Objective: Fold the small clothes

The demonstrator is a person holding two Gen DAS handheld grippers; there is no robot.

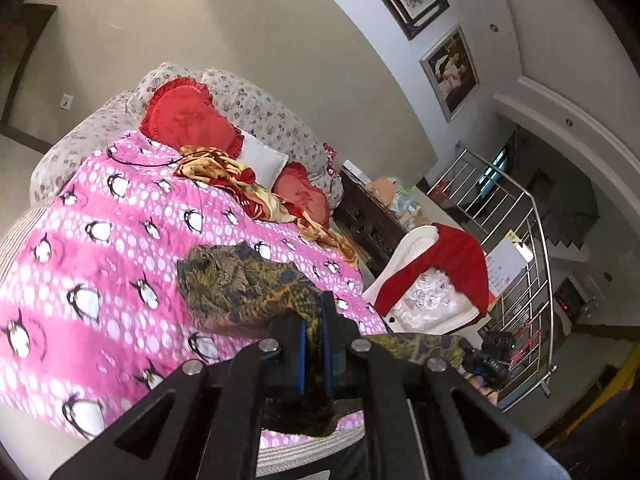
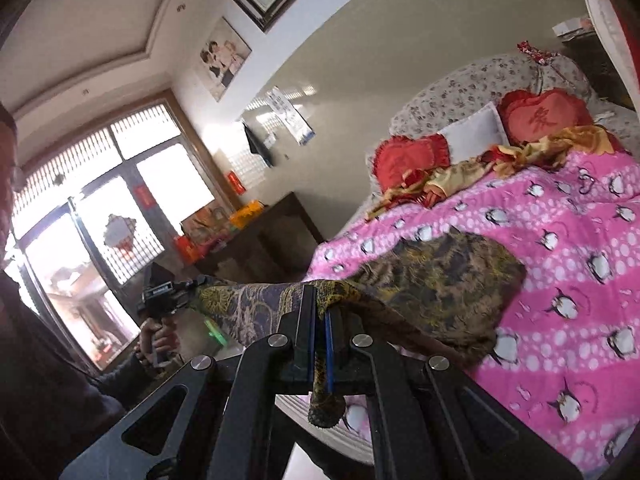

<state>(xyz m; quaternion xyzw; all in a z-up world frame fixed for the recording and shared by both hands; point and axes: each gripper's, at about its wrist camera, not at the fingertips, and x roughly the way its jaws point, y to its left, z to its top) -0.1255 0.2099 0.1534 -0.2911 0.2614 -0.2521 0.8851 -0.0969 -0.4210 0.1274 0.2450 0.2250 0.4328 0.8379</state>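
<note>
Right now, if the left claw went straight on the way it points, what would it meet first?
Probably the patterned garment it already pinches, draped ahead over the pink blanket; beyond that the blanket itself. Depth is hard to judge in this fisheye view.

- The garment (image 1: 240, 280) is thin woven cloth, matt, printed dark blue and yellow.
- The blanket (image 1: 120, 240) on the bed looks like soft fleece, pink with a penguin print.
- The cushions (image 1: 184, 116) are red cloth with a slight sheen, perhaps satin; the view is too blurred to be sure.
- The left gripper (image 1: 314, 332) is matt black plastic with shiny metal bolts; its jaws carry blue pads.
- The railing (image 1: 520, 248) is polished metal.
- The cabinet (image 2: 276, 240) is dark wood.
</note>
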